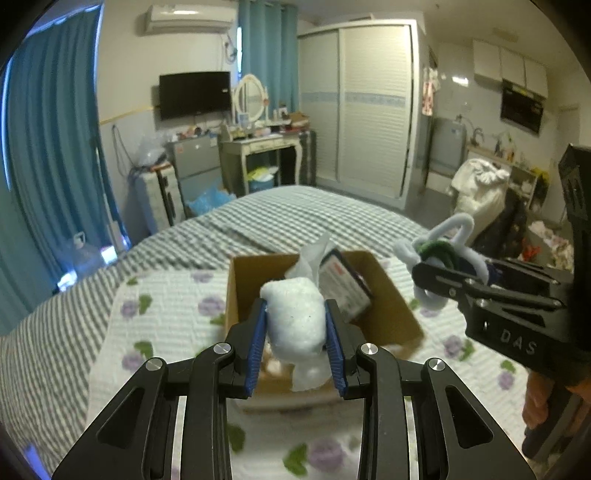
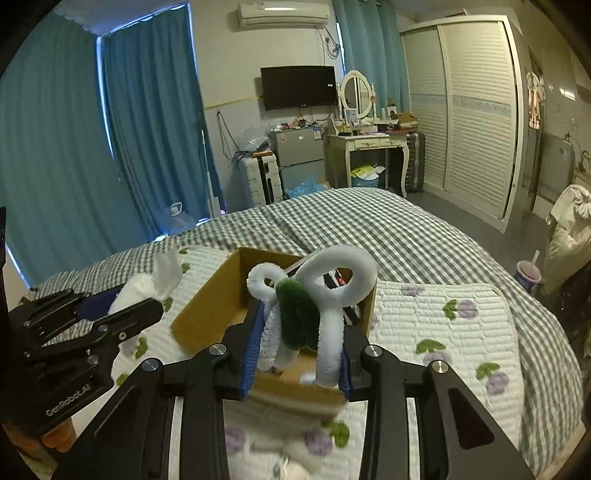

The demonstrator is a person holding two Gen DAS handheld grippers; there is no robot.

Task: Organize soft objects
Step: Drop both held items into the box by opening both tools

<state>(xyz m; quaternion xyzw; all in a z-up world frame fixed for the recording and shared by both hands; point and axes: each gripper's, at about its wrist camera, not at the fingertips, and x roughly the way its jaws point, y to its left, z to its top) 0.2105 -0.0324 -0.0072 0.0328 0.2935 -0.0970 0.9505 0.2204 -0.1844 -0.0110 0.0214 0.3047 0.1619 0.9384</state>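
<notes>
Jaws of left gripper (image 1: pixel 297 325) hold white cotton wad (image 1: pixel 295 317) above cardboard box (image 1: pixel 388 314); right gripper (image 2: pixel 297 336) clamps fuzzy white-green toy (image 2: pixel 310 299) above it.

A bed with a grey-and-white checked cover (image 2: pixel 388 229) fills the middle of the room, and a white quilted pad printed with purple flowers (image 2: pixel 454 321) lies over its near end. On the far wall hang a black television (image 2: pixel 298 87) and, above it, a white air conditioner (image 2: pixel 283 14); blue curtains (image 2: pixel 147 122) cover the window at the left; below the television stand a small grey fridge (image 2: pixel 298 155) and a white suitcase (image 2: pixel 258 179), with a cream dressing table (image 2: pixel 365 147) carrying an oval mirror (image 2: pixel 357 92) just beside them. A white louvred wardrobe (image 2: pixel 469 110) takes up the right wall; a lidded cup with a straw (image 2: pixel 529 274) stands on the floor near the bed's right side.
</notes>
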